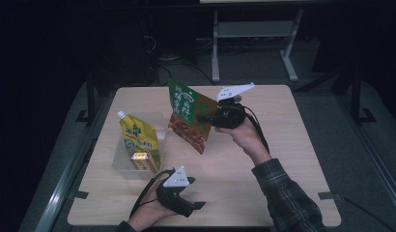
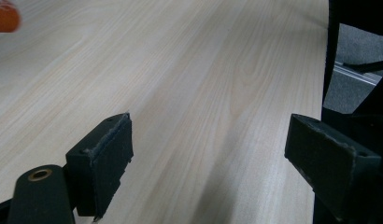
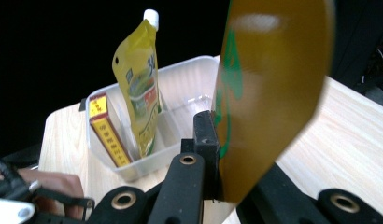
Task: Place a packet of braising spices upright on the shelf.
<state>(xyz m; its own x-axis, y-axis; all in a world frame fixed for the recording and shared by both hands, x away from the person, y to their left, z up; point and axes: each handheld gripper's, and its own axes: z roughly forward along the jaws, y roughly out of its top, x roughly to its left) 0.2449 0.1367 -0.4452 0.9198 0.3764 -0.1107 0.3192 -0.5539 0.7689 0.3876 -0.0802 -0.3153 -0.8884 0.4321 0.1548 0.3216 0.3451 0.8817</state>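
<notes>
Green-and-orange food pouch (image 1: pixel 189 115) hangs above mid-table, pinched flat in your right gripper (image 1: pixel 211 117), just right of the clear bin (image 1: pixel 120 162) already holding a yellow spout pouch (image 1: pixel 139 139) and small box (image 1: pixel 139 161); placing it remains. Your left gripper (image 1: pixel 196 205) rests near the table's front edge, jaws wide and empty.

The table (image 1: pixel 283 159) is pale, matt wood-grain laminate, the bin (image 3: pixel 189 74) translucent smooth plastic, the yellow spouted pouch (image 3: pixel 138 88) and green sauce packet (image 1: pixel 189 113) glossy printed film, the small box (image 3: pixel 108 135) printed card, and the gripper pads (image 2: pixel 108 158) matt, rough-edged black rubber
</notes>
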